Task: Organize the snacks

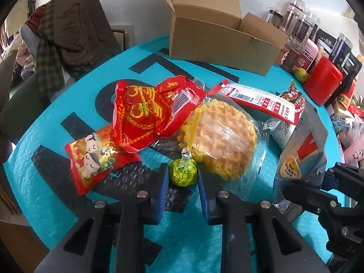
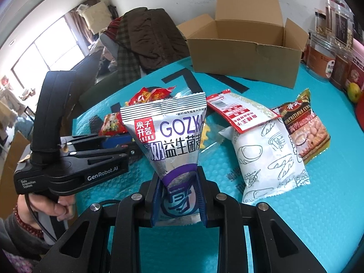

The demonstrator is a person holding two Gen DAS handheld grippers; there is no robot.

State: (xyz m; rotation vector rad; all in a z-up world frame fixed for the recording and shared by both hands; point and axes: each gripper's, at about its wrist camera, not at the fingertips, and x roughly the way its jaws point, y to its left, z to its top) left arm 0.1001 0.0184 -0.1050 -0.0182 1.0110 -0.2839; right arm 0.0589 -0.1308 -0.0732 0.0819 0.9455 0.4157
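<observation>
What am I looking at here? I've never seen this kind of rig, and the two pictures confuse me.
No robot: a person holds a two-finger gripper in each hand, each with a fisheye camera looking along its fingers. The left view shows the left gripper astride a green-wrapped lollipop, jaws not visibly pinching it. The right view shows the right gripper clamping a silver GOZKH snack pouch upright. On the turquoise table lie a wrapped waffle, red snack packets, a white bread packet and an open cardboard box.

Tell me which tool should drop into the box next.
Right. The right tool already grips the GOZKH packet, facing the open cardboard box. The left tool only straddles the green lollipop, jaws open.
</observation>
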